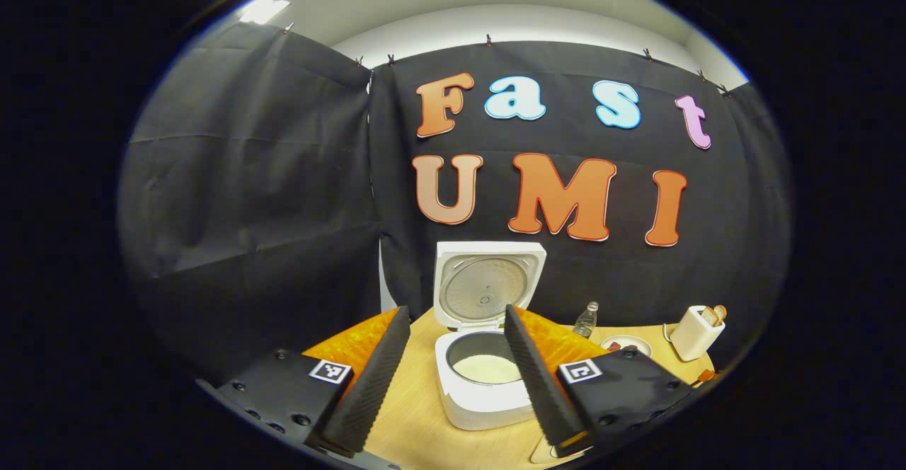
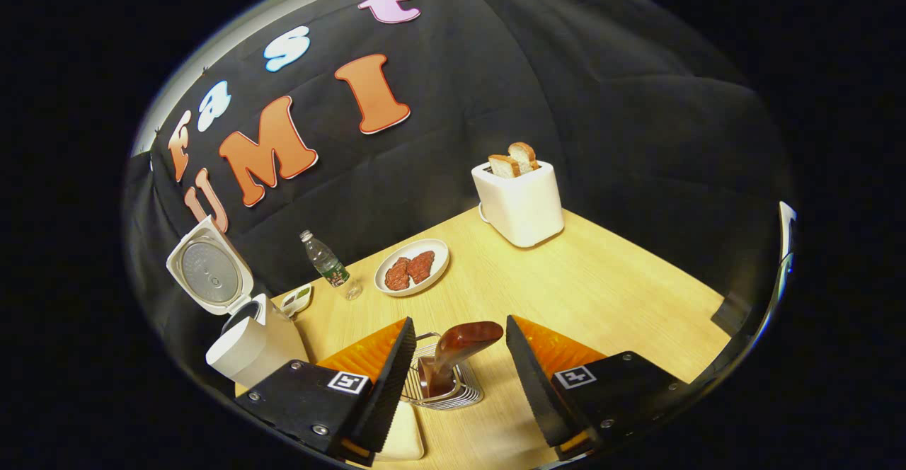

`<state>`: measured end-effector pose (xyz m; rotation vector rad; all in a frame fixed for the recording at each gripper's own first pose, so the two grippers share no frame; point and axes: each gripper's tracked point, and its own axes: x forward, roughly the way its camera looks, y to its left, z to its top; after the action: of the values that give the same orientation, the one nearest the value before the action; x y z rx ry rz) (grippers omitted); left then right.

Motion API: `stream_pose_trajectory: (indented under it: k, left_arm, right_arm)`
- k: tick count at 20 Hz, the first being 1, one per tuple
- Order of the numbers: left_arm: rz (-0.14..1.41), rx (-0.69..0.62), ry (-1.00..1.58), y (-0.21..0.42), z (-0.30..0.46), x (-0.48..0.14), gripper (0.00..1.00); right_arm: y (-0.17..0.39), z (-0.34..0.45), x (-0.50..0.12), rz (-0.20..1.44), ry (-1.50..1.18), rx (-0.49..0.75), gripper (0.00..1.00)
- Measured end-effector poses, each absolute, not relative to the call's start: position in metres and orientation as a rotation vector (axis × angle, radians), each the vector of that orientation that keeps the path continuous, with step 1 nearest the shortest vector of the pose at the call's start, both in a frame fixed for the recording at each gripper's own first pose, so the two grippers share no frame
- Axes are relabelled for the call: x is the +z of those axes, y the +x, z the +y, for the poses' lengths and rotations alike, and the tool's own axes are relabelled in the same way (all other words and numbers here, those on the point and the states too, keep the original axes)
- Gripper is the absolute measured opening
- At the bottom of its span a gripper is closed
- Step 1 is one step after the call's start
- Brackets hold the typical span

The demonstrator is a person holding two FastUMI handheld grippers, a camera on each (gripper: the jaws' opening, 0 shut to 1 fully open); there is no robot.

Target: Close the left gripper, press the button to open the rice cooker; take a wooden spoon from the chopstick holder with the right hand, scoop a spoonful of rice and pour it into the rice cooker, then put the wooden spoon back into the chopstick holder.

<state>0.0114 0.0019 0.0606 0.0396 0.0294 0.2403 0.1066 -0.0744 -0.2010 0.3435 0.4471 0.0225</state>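
Note:
The white rice cooker stands on the wooden table with its lid swung up; rice lies in the inner pot. My left gripper hangs open in front of it, fingers on either side of the pot, touching nothing. In the right gripper view the cooker is at the far left. A dark wooden spoon stands in the wire chopstick holder, handle leaning right. My right gripper is open, its fingers on either side of the holder and spoon, apart from both.
A white toaster with bread slices stands at the back. A plate with reddish food, a small plastic bottle and a small dish lie between toaster and cooker. A pale flat object lies under the right gripper's left finger.

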Motion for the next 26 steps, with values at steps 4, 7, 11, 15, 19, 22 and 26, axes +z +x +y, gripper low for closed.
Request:
stream_pose_trajectory:
  k: [4,7,11,15,19,22,26]
  left_arm:
    - [0.027,0.268,0.046,-0.002,0.007,0.060,0.99]
    - [0.025,0.289,0.063,-0.012,0.011,0.058,0.99]
    - [0.018,0.308,0.070,-0.022,0.016,0.059,0.99]
    - [0.004,0.314,0.090,-0.024,0.021,0.061,0.99]
    - [-0.015,0.291,0.112,-0.010,0.025,0.070,1.00]
    - [-0.016,0.252,0.112,0.007,0.028,0.074,1.00]
    - [-0.019,0.174,0.098,0.033,0.032,0.077,0.99]
  right_arm:
    - [0.106,-0.073,-0.204,0.467,0.387,0.020,0.58]
    - [0.108,-0.070,-0.203,0.470,0.431,0.041,0.46]
    - [0.115,-0.053,-0.200,0.503,0.577,0.077,0.28]
    - [0.120,-0.047,-0.201,0.514,0.586,0.068,0.18]
    - [0.120,-0.044,-0.180,0.465,0.534,0.051,0.15]
    - [0.117,-0.041,-0.149,0.403,0.485,0.024,0.15]
    - [0.094,-0.028,-0.109,0.338,0.415,0.024,0.15]
